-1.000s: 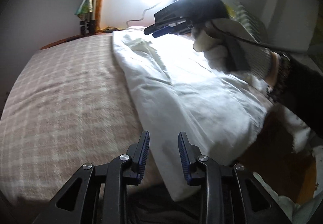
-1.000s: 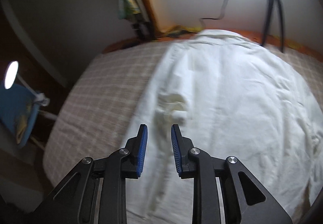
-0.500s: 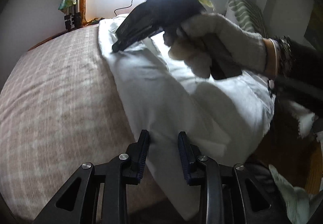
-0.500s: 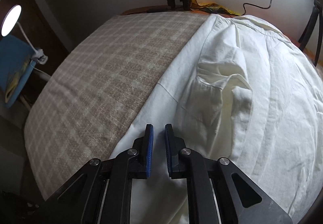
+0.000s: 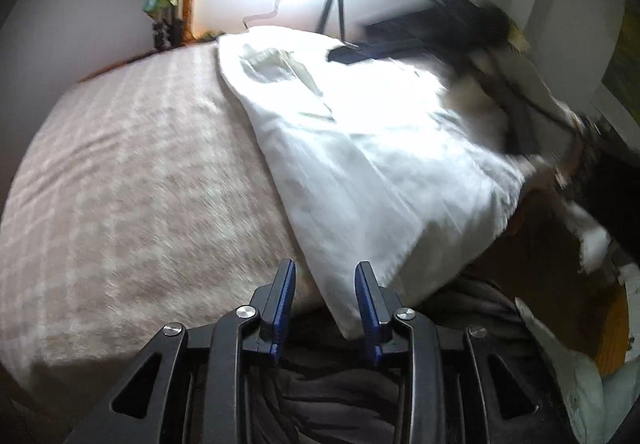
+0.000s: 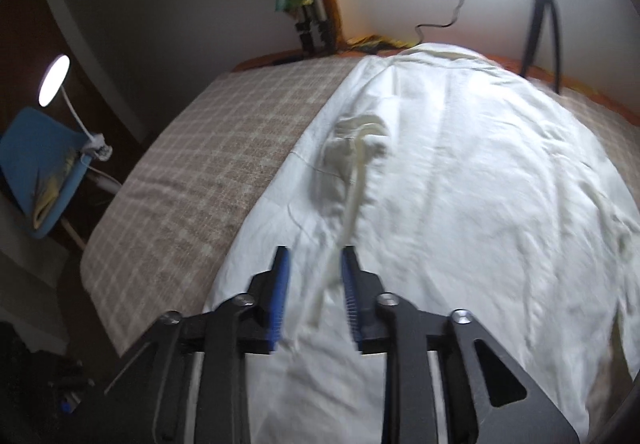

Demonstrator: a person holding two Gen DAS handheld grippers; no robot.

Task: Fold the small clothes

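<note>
- Lying flat on checked bedspread (image 6: 224, 148): white shirt (image 6: 460, 184), w/ far edge by tripod (image 6: 540, 16).
- Right gripper (image 6: 312, 276) jaws just opened, part apart, nothing gripped; shirt fold runs between.
- Left gripper (image 5: 325, 284) part open, empty, at shirt's near corner.

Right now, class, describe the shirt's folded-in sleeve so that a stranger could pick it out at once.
Find the checked bedspread, then the white shirt spread over its right part. Near the shirt's left edge lies the sleeve, the one crumpled, creamier patch on otherwise smooth cloth.
</note>
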